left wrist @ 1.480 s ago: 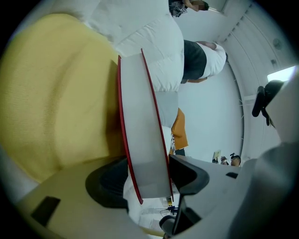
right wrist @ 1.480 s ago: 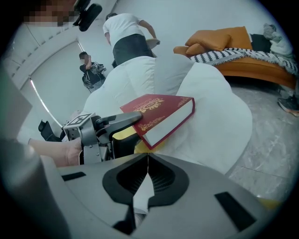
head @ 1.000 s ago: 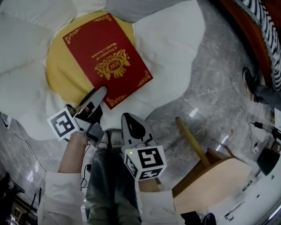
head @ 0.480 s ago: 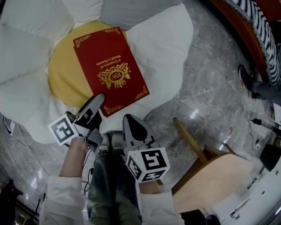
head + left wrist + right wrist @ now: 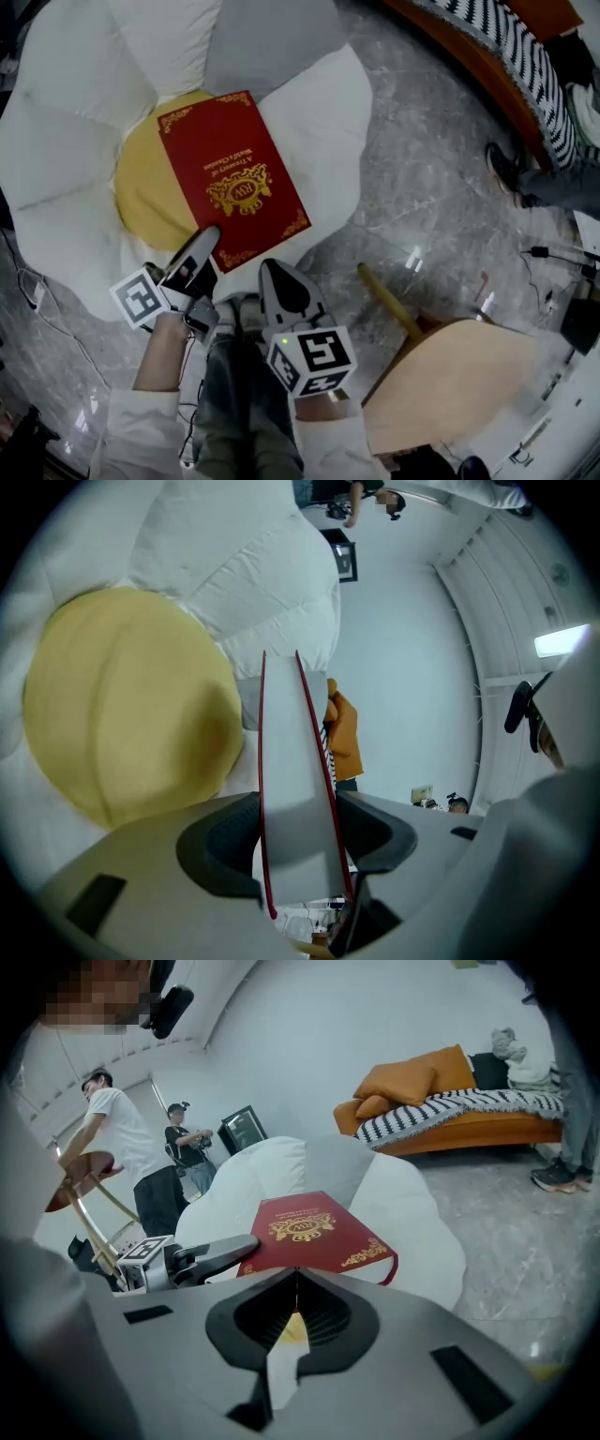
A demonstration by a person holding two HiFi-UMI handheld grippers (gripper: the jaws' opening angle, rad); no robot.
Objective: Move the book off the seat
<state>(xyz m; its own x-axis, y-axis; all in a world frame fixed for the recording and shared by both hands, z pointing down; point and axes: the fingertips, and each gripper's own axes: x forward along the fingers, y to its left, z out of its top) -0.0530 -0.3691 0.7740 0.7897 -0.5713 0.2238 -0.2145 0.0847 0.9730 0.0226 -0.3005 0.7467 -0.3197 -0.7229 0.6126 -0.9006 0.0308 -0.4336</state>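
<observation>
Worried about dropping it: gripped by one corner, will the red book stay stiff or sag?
Probably stiff: the red book shows hard covers around a thick page block between the left gripper's jaws. It is likely heavyish, so held at one corner it may twist downward. The smooth-looking cover might slip.
</observation>
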